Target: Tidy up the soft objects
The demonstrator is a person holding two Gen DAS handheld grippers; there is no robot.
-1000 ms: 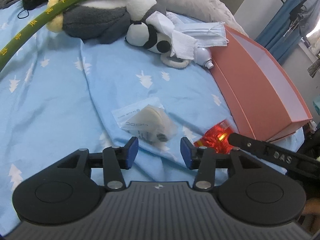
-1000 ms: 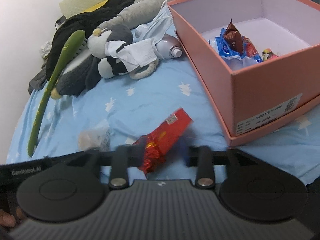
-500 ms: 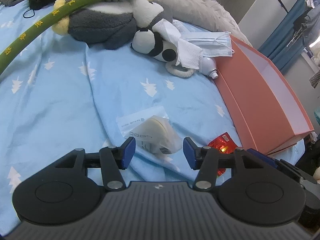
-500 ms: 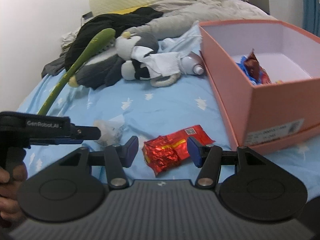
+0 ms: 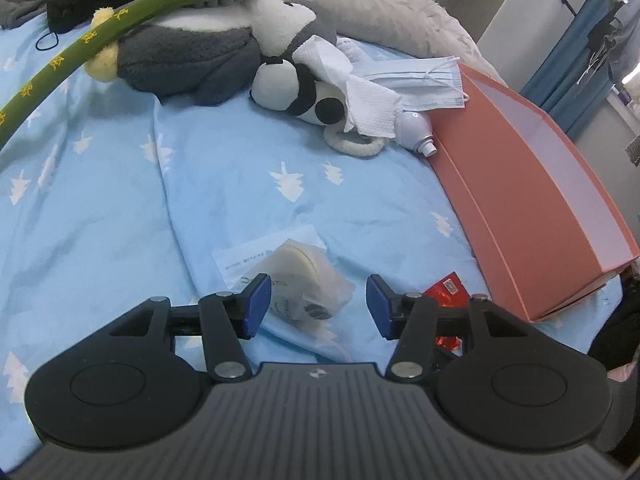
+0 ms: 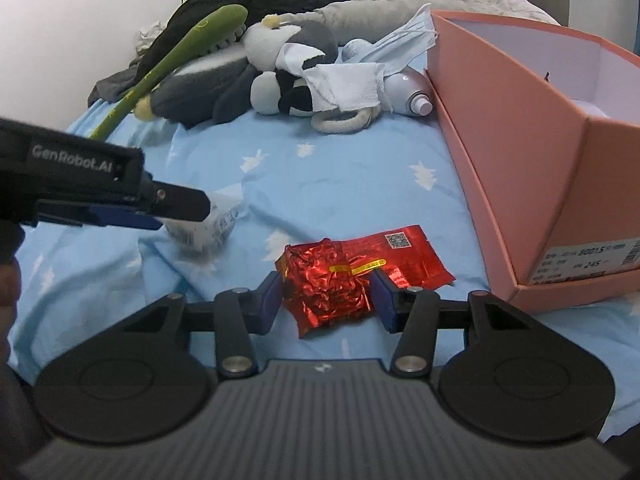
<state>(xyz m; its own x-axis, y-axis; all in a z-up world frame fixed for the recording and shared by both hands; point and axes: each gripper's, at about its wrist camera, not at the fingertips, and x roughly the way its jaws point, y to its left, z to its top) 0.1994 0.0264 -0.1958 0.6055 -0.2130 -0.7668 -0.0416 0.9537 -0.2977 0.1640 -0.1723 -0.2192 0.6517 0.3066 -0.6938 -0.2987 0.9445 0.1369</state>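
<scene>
On the bed's blue sheet (image 6: 352,184), the right hand-held gripper (image 6: 326,300) had its jaws closing around a crumpled red foil packet (image 6: 352,276), which lay between the blue pads near the pink box (image 6: 532,184); whether the pads already pressed it could not be told. The packet looked light, thin and crinkly, likely to slip or crush, so a hold across its bunched, thicker end seemed soundest. The left hand-held gripper (image 5: 316,306) stood half open over a clear plastic pouch (image 5: 304,276) with a pale soft pad inside, pads not touching it. That pouch looked limp and slippery; pinching through the padded middle, not the loose flat edge, would probably grip better.
</scene>
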